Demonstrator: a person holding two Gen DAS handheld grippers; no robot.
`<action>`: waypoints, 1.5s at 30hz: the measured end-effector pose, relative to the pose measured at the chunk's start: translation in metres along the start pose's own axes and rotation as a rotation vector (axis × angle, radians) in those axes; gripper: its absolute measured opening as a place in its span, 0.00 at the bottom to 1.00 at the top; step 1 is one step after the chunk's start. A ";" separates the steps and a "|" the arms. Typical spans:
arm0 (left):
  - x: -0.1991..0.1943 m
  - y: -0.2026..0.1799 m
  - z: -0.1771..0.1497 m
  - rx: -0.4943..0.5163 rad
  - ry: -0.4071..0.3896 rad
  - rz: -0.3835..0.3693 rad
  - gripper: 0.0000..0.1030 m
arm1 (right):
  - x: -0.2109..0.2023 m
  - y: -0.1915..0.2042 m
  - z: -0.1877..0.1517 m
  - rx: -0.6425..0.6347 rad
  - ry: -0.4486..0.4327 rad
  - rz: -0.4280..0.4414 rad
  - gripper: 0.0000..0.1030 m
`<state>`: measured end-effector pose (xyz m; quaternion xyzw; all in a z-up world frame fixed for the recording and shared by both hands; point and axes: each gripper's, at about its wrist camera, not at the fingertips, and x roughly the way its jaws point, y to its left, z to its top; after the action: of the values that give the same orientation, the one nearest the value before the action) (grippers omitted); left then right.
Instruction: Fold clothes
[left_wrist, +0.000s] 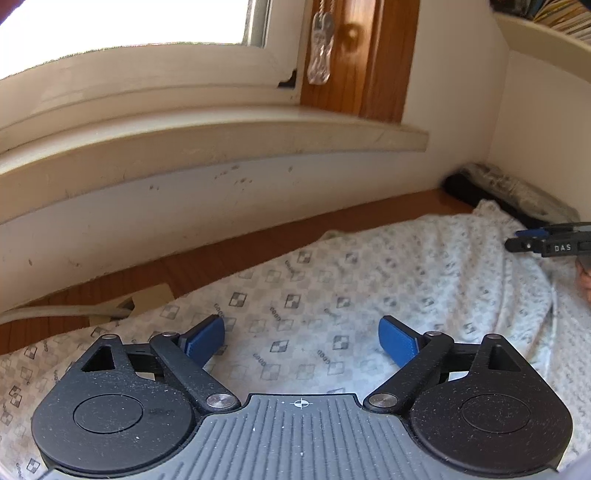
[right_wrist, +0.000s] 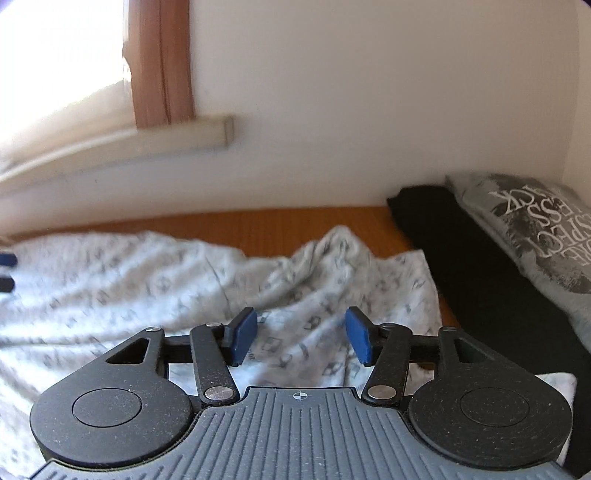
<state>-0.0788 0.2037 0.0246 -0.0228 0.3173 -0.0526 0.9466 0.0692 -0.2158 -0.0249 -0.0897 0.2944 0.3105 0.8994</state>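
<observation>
A white garment (left_wrist: 332, 280) printed with small grey checkered squares lies spread over a wooden table. My left gripper (left_wrist: 301, 341) hovers just over its flat part, jaws wide open, nothing between the blue pads. In the right wrist view the same garment (right_wrist: 177, 273) is rumpled into ridges. My right gripper (right_wrist: 301, 338) stands open above a crumpled fold, pads clear of the cloth. The right gripper's tip (left_wrist: 532, 240) shows at the right edge of the left wrist view, over the garment's far corner.
A black cloth (right_wrist: 476, 273) and a grey printed garment (right_wrist: 532, 236) lie at the table's right side by the wall. The wooden tabletop (right_wrist: 288, 225) runs along the white wall. A window sill (left_wrist: 207, 144) juts out above. A white cable (left_wrist: 55, 314) lies at left.
</observation>
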 end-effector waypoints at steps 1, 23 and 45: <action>0.001 -0.003 0.000 0.015 0.009 0.012 0.90 | 0.002 -0.002 0.000 0.003 0.001 0.007 0.56; 0.038 0.014 0.023 0.078 0.058 0.058 1.00 | 0.056 -0.013 0.025 -0.004 0.021 0.025 0.83; 0.044 0.026 0.033 0.064 0.052 0.048 1.00 | -0.141 -0.046 -0.078 0.138 -0.185 -0.090 0.67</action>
<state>-0.0213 0.2247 0.0227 0.0165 0.3402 -0.0405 0.9393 -0.0293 -0.3502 -0.0060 -0.0119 0.2267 0.2558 0.9397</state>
